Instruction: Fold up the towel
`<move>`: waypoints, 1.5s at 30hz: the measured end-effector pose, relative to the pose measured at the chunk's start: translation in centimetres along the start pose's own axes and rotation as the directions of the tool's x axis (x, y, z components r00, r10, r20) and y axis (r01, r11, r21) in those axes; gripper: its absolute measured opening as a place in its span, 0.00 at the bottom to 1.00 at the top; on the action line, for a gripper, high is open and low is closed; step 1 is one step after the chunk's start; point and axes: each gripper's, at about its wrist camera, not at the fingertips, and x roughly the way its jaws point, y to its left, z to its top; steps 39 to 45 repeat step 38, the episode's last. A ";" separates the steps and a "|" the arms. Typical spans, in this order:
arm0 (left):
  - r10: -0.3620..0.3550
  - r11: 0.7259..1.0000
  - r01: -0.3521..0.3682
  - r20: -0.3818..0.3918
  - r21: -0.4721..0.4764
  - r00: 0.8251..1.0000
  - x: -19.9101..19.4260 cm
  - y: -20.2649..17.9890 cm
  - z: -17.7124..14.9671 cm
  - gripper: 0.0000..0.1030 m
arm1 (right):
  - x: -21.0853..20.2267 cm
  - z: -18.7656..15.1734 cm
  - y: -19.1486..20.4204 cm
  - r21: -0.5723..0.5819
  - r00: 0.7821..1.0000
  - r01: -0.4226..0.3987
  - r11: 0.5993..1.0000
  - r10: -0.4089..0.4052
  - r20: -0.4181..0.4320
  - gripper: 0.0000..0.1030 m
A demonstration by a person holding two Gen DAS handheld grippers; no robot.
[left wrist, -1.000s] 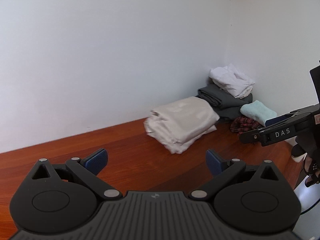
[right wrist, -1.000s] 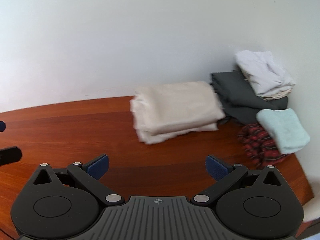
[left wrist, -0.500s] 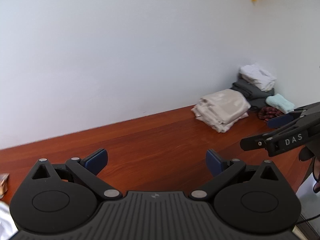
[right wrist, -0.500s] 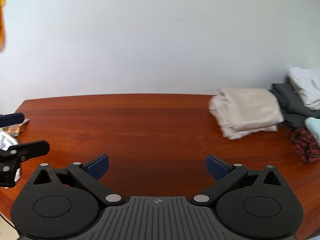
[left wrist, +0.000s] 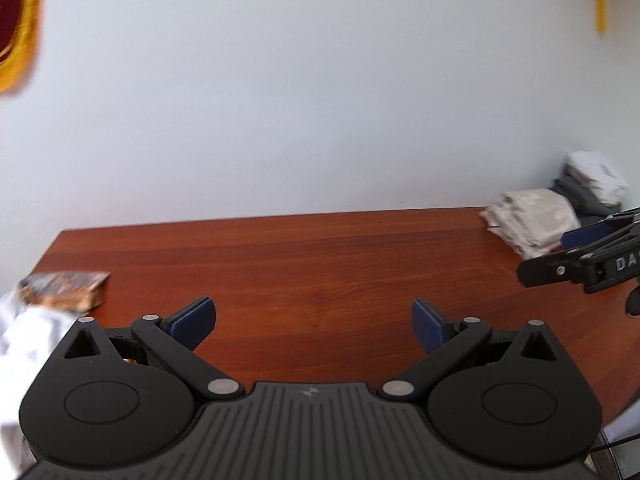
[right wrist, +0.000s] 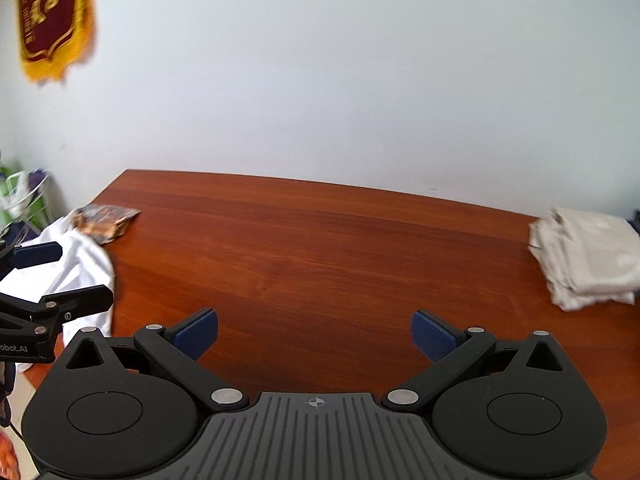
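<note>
White towel [right wrist: 76, 264] lies crumpled at the table's [right wrist: 320, 260] left edge, outside both grippers' wide, empty jaws.

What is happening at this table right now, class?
A person holds a hand-held gripper in each hand above a wooden table, and neither grips anything. The left hand-held gripper and the right hand-held gripper are both open over bare wood. A folded beige towel lies at the table's right end, by a pile of other cloths. A rumpled white cloth lies at the left edge, partly over a patterned brown one, and is not yet picked up.
</note>
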 end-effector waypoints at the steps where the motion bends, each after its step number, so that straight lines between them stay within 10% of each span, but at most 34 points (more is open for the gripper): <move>1: 0.025 1.000 -0.025 -0.001 -0.019 1.000 -0.3 0.6 -0.4 1.00 | 0.3 0.1 0.5 -0.010 1.000 -0.016 1.000 0.016 -0.003 1.00; 24: 0.394 0.893 -0.411 -0.118 -0.187 0.911 -6.0 7.9 -5.5 1.00 | 5.2 2.0 12.6 -0.243 0.931 -0.364 0.899 0.359 -0.065 1.00; 38: 0.492 0.799 -0.521 -0.172 -0.302 0.854 -7.9 8.6 -7.2 1.00 | 6.0 1.6 19.0 -0.382 0.844 -0.526 0.760 0.520 -0.130 1.00; 45: 0.492 0.799 -0.521 -0.172 -0.302 0.854 -7.9 8.6 -7.2 1.00 | 6.0 1.6 19.0 -0.382 0.844 -0.526 0.760 0.520 -0.130 1.00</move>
